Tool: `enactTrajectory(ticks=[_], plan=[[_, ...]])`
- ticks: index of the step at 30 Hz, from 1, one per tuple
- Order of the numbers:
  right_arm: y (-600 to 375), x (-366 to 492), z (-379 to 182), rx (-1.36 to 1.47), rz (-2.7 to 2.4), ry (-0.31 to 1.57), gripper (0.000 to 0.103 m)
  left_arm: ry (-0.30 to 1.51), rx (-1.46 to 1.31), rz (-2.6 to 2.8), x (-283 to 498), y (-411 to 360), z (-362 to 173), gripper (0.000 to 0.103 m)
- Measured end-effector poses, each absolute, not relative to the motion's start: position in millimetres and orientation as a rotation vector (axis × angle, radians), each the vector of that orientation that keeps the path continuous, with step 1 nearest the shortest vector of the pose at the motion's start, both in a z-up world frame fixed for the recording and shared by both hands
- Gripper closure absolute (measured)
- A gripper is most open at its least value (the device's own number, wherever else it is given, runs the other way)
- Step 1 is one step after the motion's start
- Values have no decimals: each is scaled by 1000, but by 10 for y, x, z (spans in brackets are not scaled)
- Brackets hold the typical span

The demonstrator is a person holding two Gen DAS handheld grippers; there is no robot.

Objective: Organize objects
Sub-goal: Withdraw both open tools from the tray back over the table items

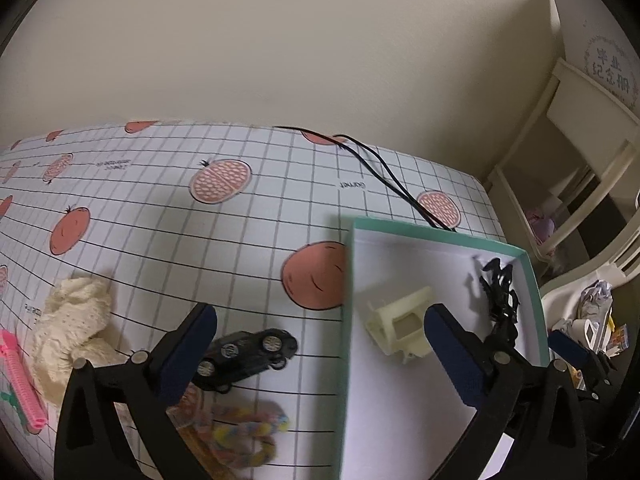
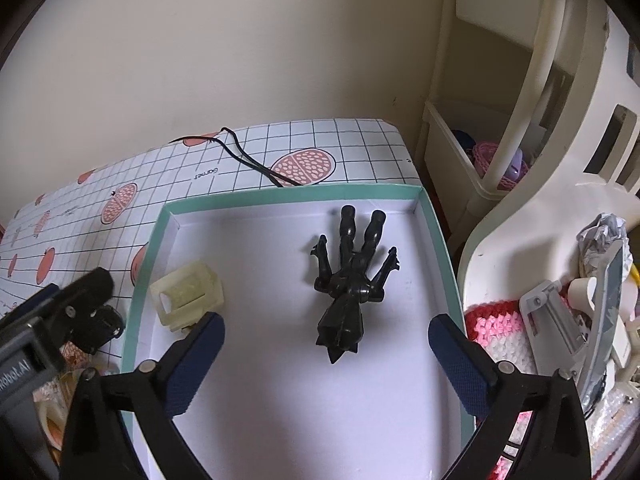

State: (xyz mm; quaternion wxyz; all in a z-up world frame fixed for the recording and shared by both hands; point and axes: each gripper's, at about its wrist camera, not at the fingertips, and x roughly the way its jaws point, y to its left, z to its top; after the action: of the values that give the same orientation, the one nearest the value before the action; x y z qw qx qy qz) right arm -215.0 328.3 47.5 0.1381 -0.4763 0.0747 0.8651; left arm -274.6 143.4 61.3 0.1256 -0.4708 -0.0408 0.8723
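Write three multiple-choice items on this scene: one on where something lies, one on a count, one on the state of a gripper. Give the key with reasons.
1. Where does the black toy car lie?
A. in the box
B. on the grid-patterned tablecloth, outside the box
C. in the white cart

2. How many objects lie in the teal-rimmed white cardboard box?
A. none
B. two
C. five

3. What state is the right hand-held gripper in?
A. open, empty
B. shut on the car
C. shut on the cable

Key: B, the car sits on the cloth left of the box rim. B, only the cream plastic block and the black jointed plastic figure are inside. A, its fingers stand wide apart with nothing between them.
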Motion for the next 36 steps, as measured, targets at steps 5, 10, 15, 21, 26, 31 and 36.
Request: enactTrajectory(ticks=[5,10,15,21,26,31,36], plan=[[3230,-2114,526,-1342,2495,217,0,-145,-1374,2541,-2764,1296,631,0],[3101,-2028,619,-1317,2513,159,0,-156,-1367,2541,-2716,1195,687,0],[2954,-1880,743,-1298,2553,181,0,-149,-1353,2546,-2608,1099,793,0],[2721,-1694,904,-1256,2609,236,0,-181,-1331,2571,-2420,871,974,0],[2472,-1572,1036,-1231,2673,287,0,-203,-1329,2612,-2295,657,1101,0],[2225,-1474,1101,-1220,2724,290,0,-221,-1341,2635,-2175,480,1190,0],[2006,-1418,1117,-1255,2750,250,0,-286,-1347,2655,-2033,259,1243,0]])
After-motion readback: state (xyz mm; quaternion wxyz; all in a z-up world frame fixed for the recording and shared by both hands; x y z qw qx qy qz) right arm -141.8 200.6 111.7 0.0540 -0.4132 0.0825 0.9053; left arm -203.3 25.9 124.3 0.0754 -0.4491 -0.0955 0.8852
